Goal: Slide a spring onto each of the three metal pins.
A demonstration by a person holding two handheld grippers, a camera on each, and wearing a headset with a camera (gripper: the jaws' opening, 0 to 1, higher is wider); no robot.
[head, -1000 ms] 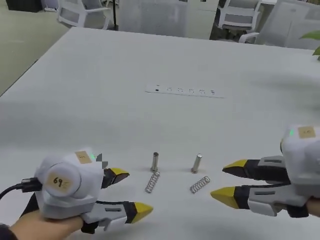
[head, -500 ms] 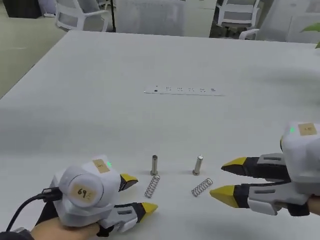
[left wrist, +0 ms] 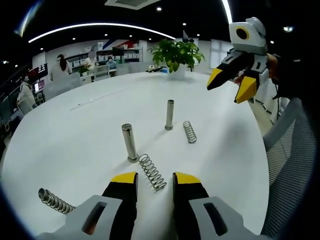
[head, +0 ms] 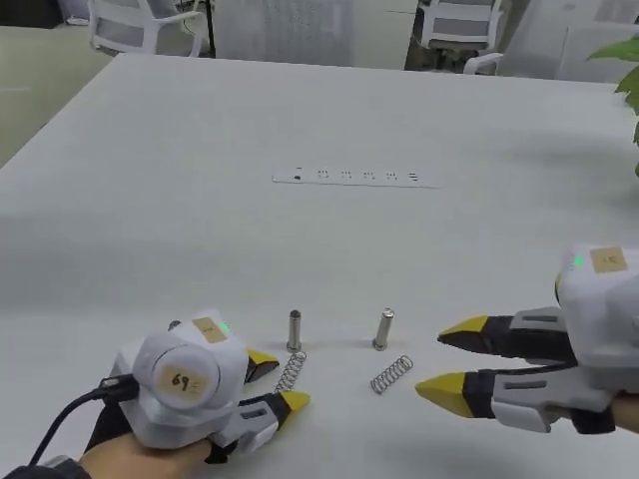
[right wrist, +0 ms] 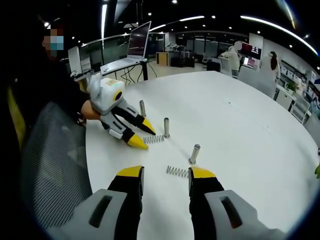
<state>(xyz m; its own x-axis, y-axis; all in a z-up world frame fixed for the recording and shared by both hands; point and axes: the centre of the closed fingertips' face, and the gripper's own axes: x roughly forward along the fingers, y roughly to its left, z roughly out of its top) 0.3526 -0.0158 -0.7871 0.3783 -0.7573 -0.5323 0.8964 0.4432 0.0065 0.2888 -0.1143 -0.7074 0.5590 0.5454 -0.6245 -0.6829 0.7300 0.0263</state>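
Observation:
Two bare metal pins (head: 295,330) (head: 384,327) stand upright on the white table (head: 180,200). A loose spring (head: 290,371) lies in front of the left pin, another spring (head: 391,374) in front of the right one. My left gripper (head: 278,382) is open, its yellow tips either side of the near end of the left spring (left wrist: 152,171). A third pin (right wrist: 142,108) with a spring around it stands behind the left gripper (right wrist: 144,136). My right gripper (head: 436,361) is open and holds nothing, just right of the right spring (right wrist: 177,171).
A flush row of sockets (head: 349,177) sits in the table's middle. Office chairs (head: 140,25) stand beyond the far edge, and a plant (head: 624,60) is at the right. A laptop (right wrist: 135,47) stands on a desk behind.
My left gripper has moved forward and right, bringing its tips up to the left spring. The right gripper has stayed put. The head view has shifted slightly.

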